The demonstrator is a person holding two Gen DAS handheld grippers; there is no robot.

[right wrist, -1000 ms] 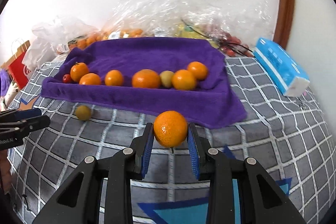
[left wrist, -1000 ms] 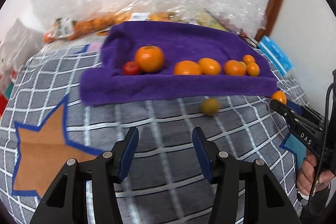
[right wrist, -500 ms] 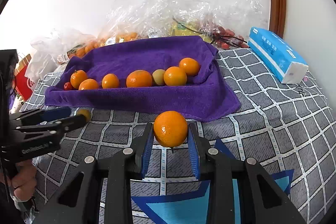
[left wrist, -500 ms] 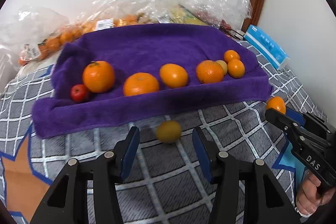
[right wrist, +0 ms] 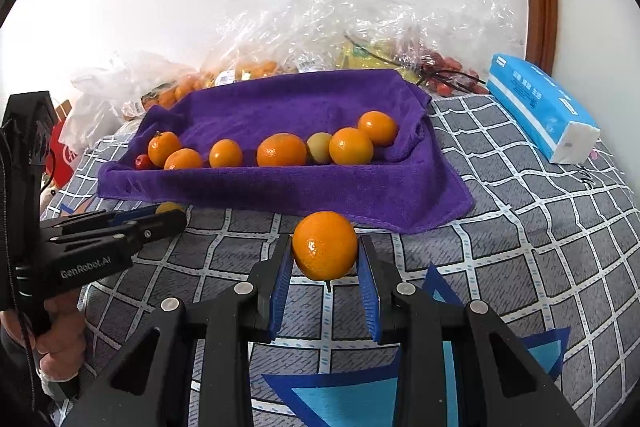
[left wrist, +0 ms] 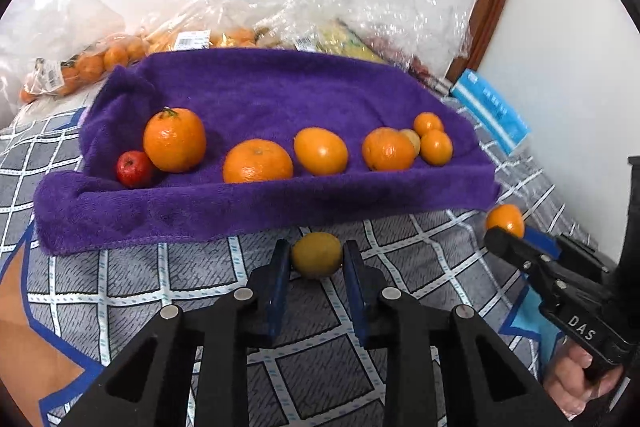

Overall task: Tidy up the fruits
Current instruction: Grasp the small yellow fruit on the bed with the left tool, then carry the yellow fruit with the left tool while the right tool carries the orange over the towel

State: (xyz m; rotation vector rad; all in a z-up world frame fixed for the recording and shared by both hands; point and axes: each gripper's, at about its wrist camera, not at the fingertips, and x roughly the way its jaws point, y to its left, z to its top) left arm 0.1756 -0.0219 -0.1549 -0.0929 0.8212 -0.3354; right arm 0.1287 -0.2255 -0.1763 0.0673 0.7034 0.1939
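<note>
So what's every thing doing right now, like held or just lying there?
Left gripper: shut on the yellow-green fruit, jaws just closed.
Right gripper: shut on an orange, held off the blanket.
Purple towel: spread out, front edge bunched.
Red fruit: lying on the towel's left end.
Tissue pack: lying flat.

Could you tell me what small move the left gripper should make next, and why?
Probably lift. The left gripper has just closed its fingers on the yellowish fruit, which still seems to sit on the checked cover just in front of the purple towel where the other fruits are lined up.
</note>
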